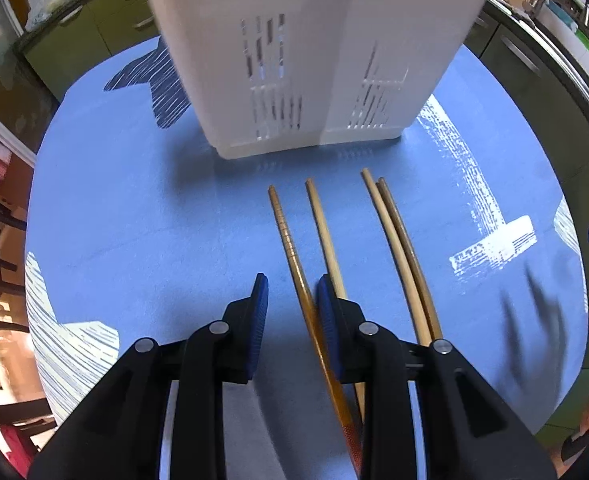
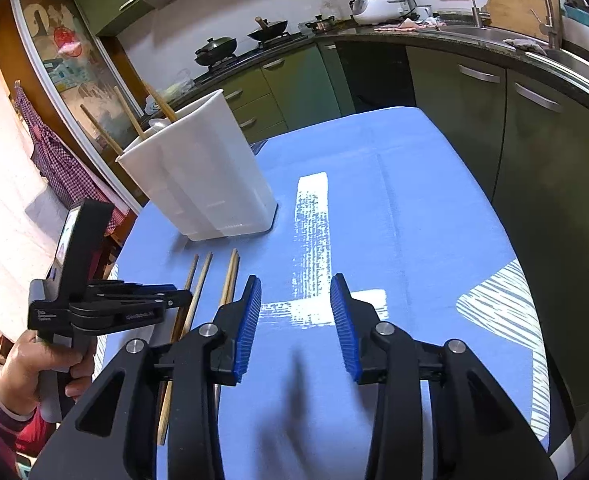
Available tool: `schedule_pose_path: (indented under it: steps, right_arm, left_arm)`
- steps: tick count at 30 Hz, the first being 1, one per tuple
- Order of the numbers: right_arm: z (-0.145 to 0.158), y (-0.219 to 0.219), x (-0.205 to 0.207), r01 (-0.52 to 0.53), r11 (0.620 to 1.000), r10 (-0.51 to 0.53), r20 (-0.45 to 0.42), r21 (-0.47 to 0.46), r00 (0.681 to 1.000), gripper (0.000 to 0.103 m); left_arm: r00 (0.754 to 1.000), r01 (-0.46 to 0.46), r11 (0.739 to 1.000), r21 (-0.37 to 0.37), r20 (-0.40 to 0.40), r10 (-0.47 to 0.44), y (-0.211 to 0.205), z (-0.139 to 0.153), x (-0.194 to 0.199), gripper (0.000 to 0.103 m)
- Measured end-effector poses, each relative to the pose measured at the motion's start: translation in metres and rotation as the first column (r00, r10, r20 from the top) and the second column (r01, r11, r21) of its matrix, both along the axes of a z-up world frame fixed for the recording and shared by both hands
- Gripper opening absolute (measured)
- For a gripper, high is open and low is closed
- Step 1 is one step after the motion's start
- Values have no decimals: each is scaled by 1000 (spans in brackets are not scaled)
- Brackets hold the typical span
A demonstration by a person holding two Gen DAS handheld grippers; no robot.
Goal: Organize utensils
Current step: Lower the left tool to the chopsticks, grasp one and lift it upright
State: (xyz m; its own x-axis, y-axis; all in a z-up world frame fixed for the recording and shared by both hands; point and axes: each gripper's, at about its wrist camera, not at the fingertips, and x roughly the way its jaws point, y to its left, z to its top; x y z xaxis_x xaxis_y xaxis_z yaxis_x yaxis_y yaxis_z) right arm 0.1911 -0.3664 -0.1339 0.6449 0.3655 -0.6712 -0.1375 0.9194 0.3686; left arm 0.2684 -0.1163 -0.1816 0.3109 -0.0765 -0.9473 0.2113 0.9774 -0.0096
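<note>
I have the left gripper tipped steeply down over the bench, which is covered by a light blue cloth with white and dark brushed patches. Its blue ribbed pads stand a narrow way apart with only cloth between their tips. The darker, amber wooden chopstick with a ringed tip runs up from under the inner edge of the right-hand pad, so it lies just beside that pad, not pinched; whether the pad actually touches it I cannot tell. A pale wooden chopstick passes behind that same finger, on its outer side. Further to the right in this view a pale and a brown chopstick lie as a close pair, touching along their length. All four point toward the tall white plastic utensil holder with slotted walls, which stands upright on the cloth just beyond their tips.

From the right wrist I see the right gripper held above bare cloth, its pads spread moderately and nothing between them. The four chopsticks lie off to its left, near the foot of the white holder, and that holder already carries several wooden chopsticks leaning out of its top. The left gripper shows there from the side, gripped by a hand in a striped sleeve, its nose down over the leftmost chopsticks.
</note>
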Motion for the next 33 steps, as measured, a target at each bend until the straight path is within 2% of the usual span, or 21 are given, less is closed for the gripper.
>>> schedule_pose_path:
  steps: [3, 8, 10, 11, 14, 20, 21, 25, 27, 33]
  right_arm:
    - [-1, 2, 0, -2, 1000, 2, -3, -7, 1000, 36]
    - [-5, 4, 3, -7, 1000, 6, -18, -28, 1000, 41]
    - [-7, 10, 8, -26, 999, 24, -36, -47, 999, 41]
    - [-9, 13, 11, -39, 998, 36, -49, -53, 998, 41]
    - [-18, 28, 21, -95, 994, 89, -104, -61, 991, 53]
    - [-33, 63, 41, -154, 982, 137, -157, -106, 978, 54]
    - [-36, 69, 44, -164, 980, 144, -167, -112, 975, 52]
    - [-45, 94, 66, -231, 965, 198, -239, -122, 951, 18]
    - [-49, 103, 73, -248, 959, 207, -259, -136, 943, 13]
    - [-53, 122, 87, -260, 951, 204, -292, -166, 934, 13]
  left_arm:
    - [1000, 13, 1000, 2, 9, -13, -10, -1, 1, 10]
    - [1000, 6, 999, -33, 4, -6, 5, 2, 0, 6]
    - [1000, 1, 999, -49, 27, 0, 11, 9, -4, 6]
    - [998, 1, 998, -59, 56, 3, 15, 16, -7, 6]
    - [989, 7, 996, -86, 146, 6, 25, 39, -21, 6]
    - [941, 32, 992, -118, 339, 10, 41, 85, -63, 6]
    - [927, 36, 992, -119, 375, 11, 43, 93, -71, 6]
    - [885, 58, 992, -113, 465, 1, 52, 113, -95, 6]
    - [873, 68, 991, -115, 488, -3, 55, 118, -104, 6]
    - [854, 78, 991, -113, 520, -7, 65, 124, -110, 6]
